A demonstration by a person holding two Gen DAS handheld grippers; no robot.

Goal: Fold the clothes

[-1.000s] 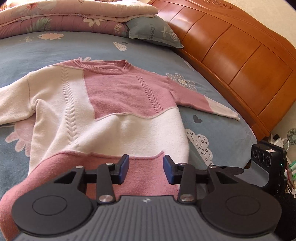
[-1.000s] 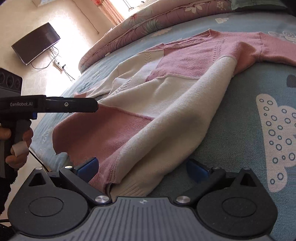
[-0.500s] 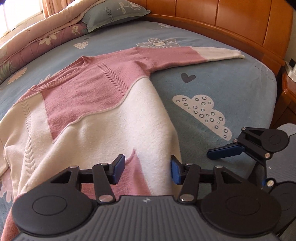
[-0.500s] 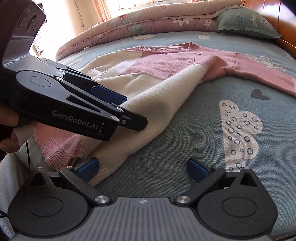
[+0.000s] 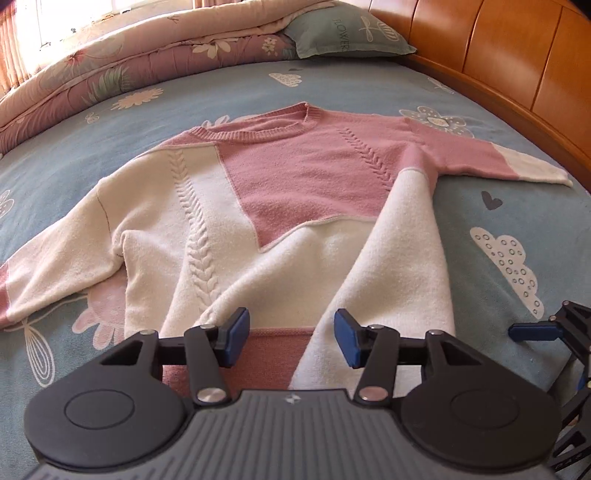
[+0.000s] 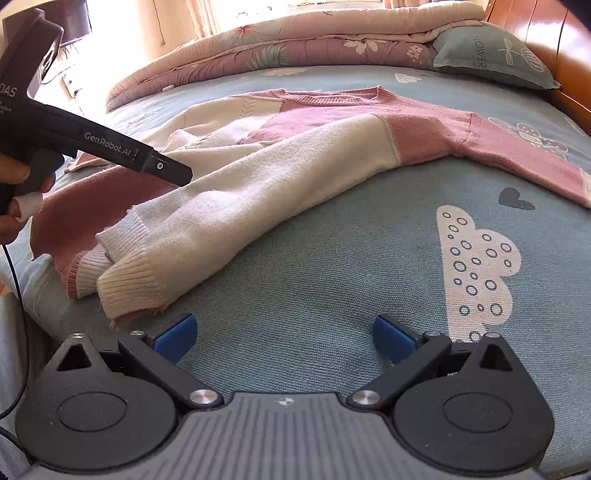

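A pink and cream knit sweater [image 5: 295,192] lies face up on the blue bed sheet [image 5: 498,302], both sleeves spread out. Its right side is creased inward in a long cream fold [image 5: 391,266]. My left gripper [image 5: 291,341] hovers open just over the pink hem, nothing between its fingers. In the right wrist view the ribbed hem corner [image 6: 129,288] lies bunched ahead and to the left of my open right gripper [image 6: 284,336], apart from it. The left gripper [image 6: 181,175] shows side-on above the sweater, held by a hand [image 6: 14,184].
A folded floral quilt [image 5: 129,62] and a grey-green pillow [image 5: 351,33] lie at the far end of the bed. A wooden headboard [image 5: 517,62] runs along the right side. The right gripper's blue finger [image 5: 535,330] shows at the right edge.
The left gripper swung back to face the sweater straight on. The right gripper drew back, so the hem corner now lies bunched ahead of it instead of by its left finger.
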